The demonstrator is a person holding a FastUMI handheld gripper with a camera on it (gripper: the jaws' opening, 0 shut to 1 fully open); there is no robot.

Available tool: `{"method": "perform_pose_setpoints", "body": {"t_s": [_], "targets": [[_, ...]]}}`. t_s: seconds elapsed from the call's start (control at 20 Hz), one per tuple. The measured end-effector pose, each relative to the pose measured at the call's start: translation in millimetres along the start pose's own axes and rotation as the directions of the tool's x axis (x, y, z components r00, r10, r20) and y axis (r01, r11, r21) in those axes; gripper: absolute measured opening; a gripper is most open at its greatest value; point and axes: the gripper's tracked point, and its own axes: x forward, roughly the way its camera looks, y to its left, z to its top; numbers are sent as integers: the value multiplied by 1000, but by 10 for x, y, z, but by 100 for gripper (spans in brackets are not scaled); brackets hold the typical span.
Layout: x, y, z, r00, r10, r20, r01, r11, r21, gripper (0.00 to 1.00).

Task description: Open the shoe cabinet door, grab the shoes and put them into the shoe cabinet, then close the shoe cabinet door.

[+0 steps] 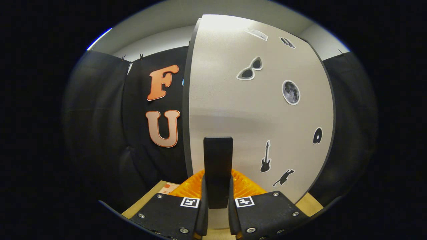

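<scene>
A: What are the fingers doing?

B: The gripper (217,203) has both fingers (202,213) pressed against the sides of a dark upright handle (218,166), which stands between them. They pinch it, one from each side.

A: And just past the handle?

B: The shoe cabinet door (253,116), a pale panel dotted with small stickers (291,92). The handle sits on its face. Its dark left edge is turned toward the camera, so I judge the door to be partly swung out, though I cannot tell how far.

A: Any sign of the shoes?

B: Something orange and ribbed (243,186) shows low behind the fingers, resting on a wooden surface (150,196). I cannot say whether it is a shoe. The cabinet's inside is hidden by the door.

A: So how far along is the job?

B: The door step is in hand. Whether it is the opening or the closing swing, I cannot tell, since the shelves are out of sight.
</scene>
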Motion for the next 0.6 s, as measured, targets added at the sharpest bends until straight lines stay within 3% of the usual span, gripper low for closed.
{"method": "perform_pose_setpoints", "body": {"t_s": [0.6], "targets": [[-496,-319,-34,1000,0,6,0,1000,-4,24]]}}
